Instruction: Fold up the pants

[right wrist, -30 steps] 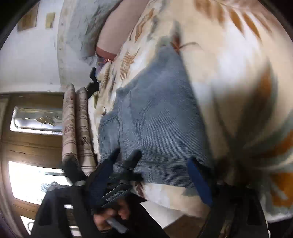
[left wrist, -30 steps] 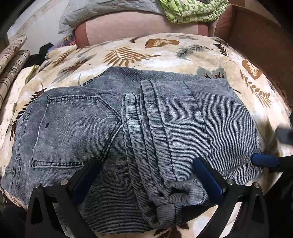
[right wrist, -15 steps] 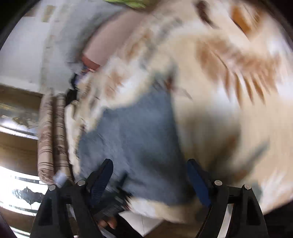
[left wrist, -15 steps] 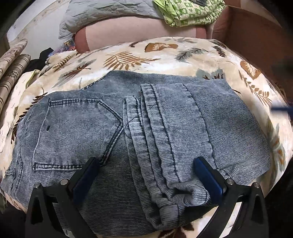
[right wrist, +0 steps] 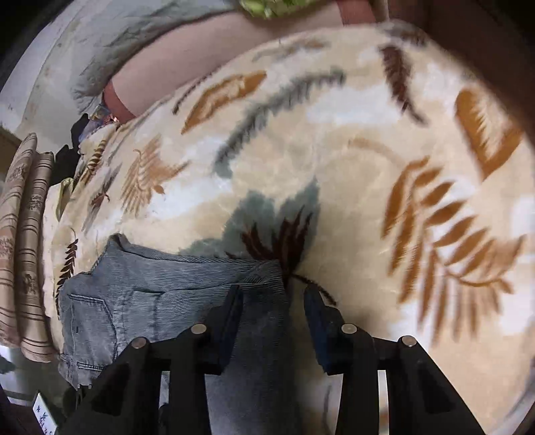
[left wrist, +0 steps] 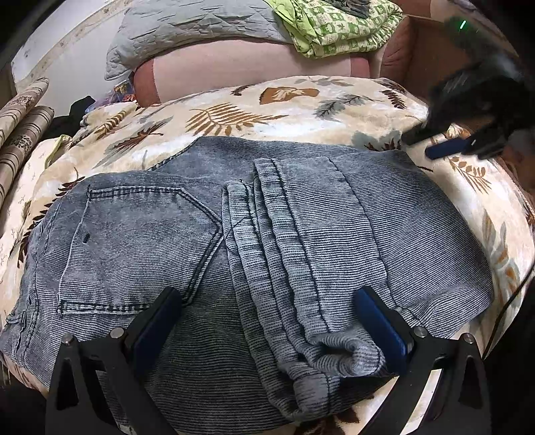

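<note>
Folded pants (left wrist: 254, 254) lie at the bed's near edge on the leaf blanket (left wrist: 267, 103), left gripper (left wrist: 267, 321) jaws spread, released, hovering to steady them, right gripper (right wrist: 272, 311) jaws just narrowed, empty, over the far corner

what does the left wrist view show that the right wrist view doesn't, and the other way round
Only the left wrist view shows the whole folded jeans, with the bunched leg ends at the near edge, the full green cloth on the pillows, and both tongs at once: the left tongs wide open over the denim and the right tongs in the air at the far right.

Only the right wrist view shows the right tongs' narrowed gap, which has just been closing on nothing, over the jeans' far corner, and the bare blanket beyond it.

Both show the jeans, the leaf blanket, the grey quilt and the striped rolls.
</note>
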Tool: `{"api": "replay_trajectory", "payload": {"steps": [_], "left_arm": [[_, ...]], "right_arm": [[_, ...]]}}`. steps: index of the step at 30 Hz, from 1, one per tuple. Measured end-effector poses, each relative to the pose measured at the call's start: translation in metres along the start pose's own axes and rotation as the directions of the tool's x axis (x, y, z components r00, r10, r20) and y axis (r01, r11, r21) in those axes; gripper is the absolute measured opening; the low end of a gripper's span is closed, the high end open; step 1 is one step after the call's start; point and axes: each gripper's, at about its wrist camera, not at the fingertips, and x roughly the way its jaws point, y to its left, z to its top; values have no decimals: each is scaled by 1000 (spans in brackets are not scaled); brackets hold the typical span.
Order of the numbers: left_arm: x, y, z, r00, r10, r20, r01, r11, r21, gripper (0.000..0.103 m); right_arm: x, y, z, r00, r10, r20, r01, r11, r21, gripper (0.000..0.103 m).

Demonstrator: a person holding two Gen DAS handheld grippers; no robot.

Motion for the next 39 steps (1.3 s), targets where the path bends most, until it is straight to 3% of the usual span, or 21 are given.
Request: {"api": "replay_trajectory", "payload": {"steps": [3,4,5,7,8,10,12,14,16,18,20,23,25,26,27,28,29,33,36,37,39], "left_arm": [[0,2,0,1000,-7,2,7,1000,-1,103],[-1,3,0,1000,-13,1,13,1000,-3,103],[-3,6,2,1000,-28,-8,28,1000,-9,103],[-16,18,8,997,-71,-8,71,997,-41,103],[-38,33,14,995,-86,60,90,993,-76,103],[-73,64,23,983,-44,181,68,989,-131,103],[-88,103,34,975,57,213,-15,980,-197,103],[-74,138,41,980,154,125,-119,961,-248,103],[-36,176,33,970,228,-90,-244,925,-292,103],[1,198,8,955,164,-249,-244,909,-337,103],[-3,199,-3,972,159,-172,-212,910,-357,103],[-1,194,-2,968,180,-172,-228,920,-319,103],[-1,198,-3,972,163,-167,-211,920,-330,103],[-1,197,0,972,164,-166,-211,923,-322,103],[-2,197,-1,973,165,-159,-208,927,-313,103],[-2,197,-2,975,162,-154,-203,929,-309,103],[0,199,-2,976,159,-151,-199,931,-307,103],[-2,198,-2,977,158,-144,-196,933,-301,103],[-2,196,-2,976,165,-143,-201,934,-294,103],[-2,196,-2,976,165,-140,-200,935,-293,103],[-3,197,-4,978,161,-132,-194,937,-292,103]], "right_arm": [[-32,13,-12,994,95,59,-94,995,-31,56],[-32,17,-20,987,146,61,-144,989,-36,70],[-26,19,-28,984,176,40,-175,984,-37,75],[12,18,-45,983,145,-114,-154,986,-69,75],[23,16,-51,982,134,-134,-148,984,-101,75],[9,23,-46,985,124,-116,-137,984,-112,75],[-7,34,-35,985,142,-93,-155,977,-145,75],[-20,54,-21,990,128,-66,-139,967,-214,75],[-21,79,-10,986,158,-60,-168,951,-261,75],[-12,109,2,979,190,-72,-203,928,-312,75],[8,143,15,977,196,-90,-215,915,-340,75],[37,182,33,977,182,-112,-211,902,-376,74],[69,205,42,983,119,-140,-166,899,-406,73],[83,210,43,982,96,-165,-157,897,-413,71],[99,213,43,977,72,-200,-151,897,-416,55],[114,213,42,967,53,-249,-156,896,-415,26],[122,215,40,965,27,-259,-141,891,-432,21],[101,229,36,986,-5,-164,-83,848,-523,8],[116,229,37,990,-115,-80,49,818,-573,6],[127,223,38,988,-133,-76,68,823,-564,5],[125,212,43,995,-58,-85,8,868,-496,7]]}}
